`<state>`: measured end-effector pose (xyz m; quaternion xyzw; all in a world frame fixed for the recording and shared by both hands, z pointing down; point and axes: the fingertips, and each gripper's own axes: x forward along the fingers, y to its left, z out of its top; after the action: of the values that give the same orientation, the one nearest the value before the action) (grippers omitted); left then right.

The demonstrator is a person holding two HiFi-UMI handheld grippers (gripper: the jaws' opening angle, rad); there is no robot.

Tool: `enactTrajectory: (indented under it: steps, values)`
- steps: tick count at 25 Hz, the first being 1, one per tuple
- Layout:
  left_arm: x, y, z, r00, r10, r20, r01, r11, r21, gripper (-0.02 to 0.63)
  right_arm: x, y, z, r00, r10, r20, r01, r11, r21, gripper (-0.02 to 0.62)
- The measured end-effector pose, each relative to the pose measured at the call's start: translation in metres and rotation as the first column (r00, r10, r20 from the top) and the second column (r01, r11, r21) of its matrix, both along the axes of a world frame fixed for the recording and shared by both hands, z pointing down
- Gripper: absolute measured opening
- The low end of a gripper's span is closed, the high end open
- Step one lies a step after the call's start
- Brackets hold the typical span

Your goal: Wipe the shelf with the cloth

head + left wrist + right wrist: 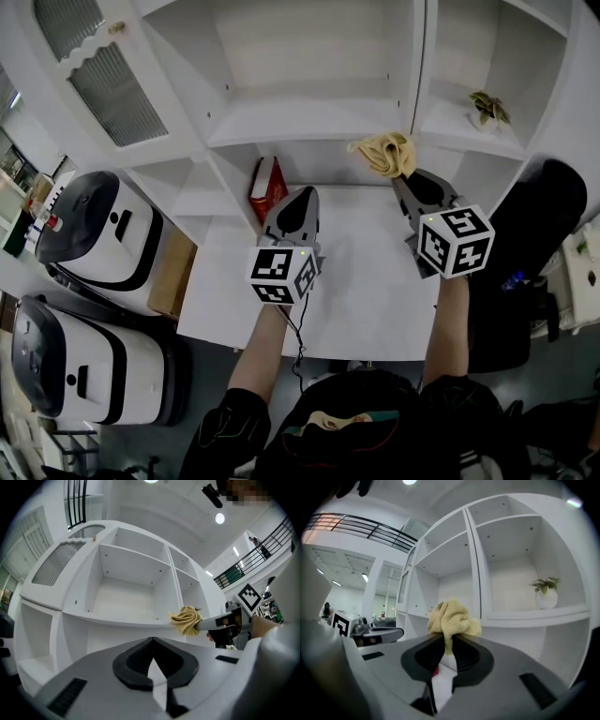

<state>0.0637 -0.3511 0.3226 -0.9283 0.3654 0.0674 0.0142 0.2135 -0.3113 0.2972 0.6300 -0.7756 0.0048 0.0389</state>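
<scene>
A crumpled yellow cloth [384, 152] is pinched in my right gripper [403, 180], which is shut on it and holds it at the front edge of the white middle shelf [309, 120]. The right gripper view shows the cloth [452, 618] bunched above the closed jaws of the right gripper [449, 638]. My left gripper [292, 208] hovers lower and to the left, over the white counter [366, 281], shut with nothing in it. In the left gripper view, beyond the left gripper [152, 644], the cloth [186, 620] touches the shelf's [117, 616] right end.
A small potted plant [488, 107] stands in the right compartment. A red packet [267, 187] leans in the lower compartment. Two white and black machines [94, 234] and a cardboard box [173, 274] sit at the left. A black chair [534, 230] is at the right.
</scene>
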Motion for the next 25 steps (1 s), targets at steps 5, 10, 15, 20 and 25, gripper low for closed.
enactTrajectory:
  steps: [5, 10, 15, 20, 25]
  values:
    - [-0.012, -0.008, 0.017, 0.997, -0.046, -0.055, 0.042, 0.997, -0.072, 0.0, 0.011, 0.007, 0.031, 0.996, 0.031, 0.081, -0.032, 0.999, 0.013, 0.055]
    - [-0.036, -0.012, 0.051, 0.98, -0.201, 0.004, 0.201, 0.976, -0.085, 0.0, 0.016, 0.008, 0.066, 0.987, 0.053, 0.153, -0.055, 0.998, 0.011, 0.055]
    - [-0.044, -0.006, 0.099, 0.956, -0.282, 0.077, 0.289, 0.951, -0.107, 0.0, 0.017, 0.006, 0.11, 0.985, 0.081, 0.15, -0.082, 0.997, 0.0, 0.055]
    - [-0.046, 0.0, 0.118, 0.945, -0.313, 0.097, 0.321, 0.944, -0.082, -0.001, 0.009, 0.005, 0.151, 0.99, 0.09, 0.109, -0.089, 0.996, -0.021, 0.055]
    - [-0.051, 0.001, 0.139, 0.931, -0.341, 0.127, 0.354, 0.931, -0.093, -0.001, -0.004, 0.003, 0.171, 0.994, 0.073, 0.084, -0.071, 0.997, -0.028, 0.055]
